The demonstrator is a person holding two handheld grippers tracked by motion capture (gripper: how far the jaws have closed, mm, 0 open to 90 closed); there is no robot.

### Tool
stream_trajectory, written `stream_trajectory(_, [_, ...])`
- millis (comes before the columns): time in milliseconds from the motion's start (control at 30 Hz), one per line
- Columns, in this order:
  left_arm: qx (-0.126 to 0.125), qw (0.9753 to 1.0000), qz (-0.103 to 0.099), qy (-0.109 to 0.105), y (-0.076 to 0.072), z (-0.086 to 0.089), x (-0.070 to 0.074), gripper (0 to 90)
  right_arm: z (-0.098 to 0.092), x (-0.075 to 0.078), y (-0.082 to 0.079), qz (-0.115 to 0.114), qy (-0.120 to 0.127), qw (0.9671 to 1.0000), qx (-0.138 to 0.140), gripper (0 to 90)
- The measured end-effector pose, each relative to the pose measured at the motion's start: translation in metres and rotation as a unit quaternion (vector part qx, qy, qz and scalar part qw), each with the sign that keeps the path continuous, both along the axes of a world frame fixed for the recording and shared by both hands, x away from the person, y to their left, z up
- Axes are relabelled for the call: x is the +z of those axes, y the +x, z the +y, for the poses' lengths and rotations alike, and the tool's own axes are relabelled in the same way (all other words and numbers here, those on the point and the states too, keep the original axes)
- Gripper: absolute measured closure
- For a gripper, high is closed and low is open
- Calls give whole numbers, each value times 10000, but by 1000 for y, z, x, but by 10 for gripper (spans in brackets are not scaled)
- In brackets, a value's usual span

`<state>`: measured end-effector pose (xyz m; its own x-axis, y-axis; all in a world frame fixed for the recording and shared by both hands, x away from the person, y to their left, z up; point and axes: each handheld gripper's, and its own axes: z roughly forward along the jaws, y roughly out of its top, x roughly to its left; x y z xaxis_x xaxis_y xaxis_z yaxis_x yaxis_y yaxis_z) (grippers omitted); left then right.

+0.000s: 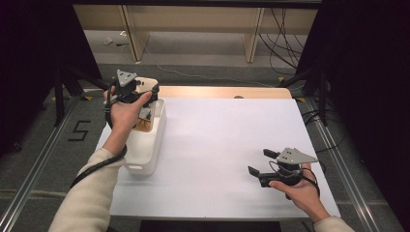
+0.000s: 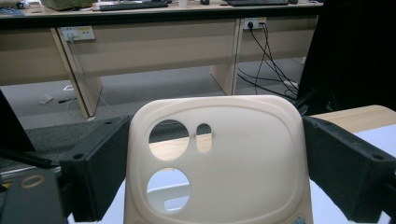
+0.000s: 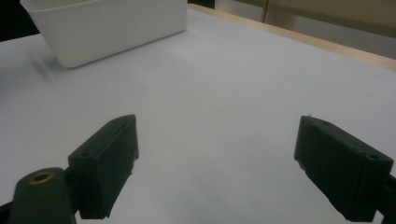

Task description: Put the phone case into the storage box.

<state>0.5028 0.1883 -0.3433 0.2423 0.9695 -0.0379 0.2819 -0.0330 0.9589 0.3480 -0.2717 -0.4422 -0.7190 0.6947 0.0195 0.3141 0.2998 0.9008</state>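
— Left gripper [image 1: 138,92]?
— Clamped on cream phone case [image 2: 219,158], one jaw against each side edge; case upright between jaws, camera cut-outs at its left. Held above far end of white bin [image 1: 150,145].
— Right gripper [image 1: 263,162]?
— Jaws spread wide, nothing between them. Low over white table [image 1: 217,145], bin well ahead to its left.

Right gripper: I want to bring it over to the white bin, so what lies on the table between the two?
Nothing: the high view shows bare white tabletop between the right gripper and the white bin.
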Motion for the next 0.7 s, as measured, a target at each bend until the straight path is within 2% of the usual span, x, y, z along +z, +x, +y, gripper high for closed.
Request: stream_trajectory(700, [17, 10000, 41, -26, 10, 1, -2, 111, 0, 0, 0, 2, 1, 10000, -6, 145])
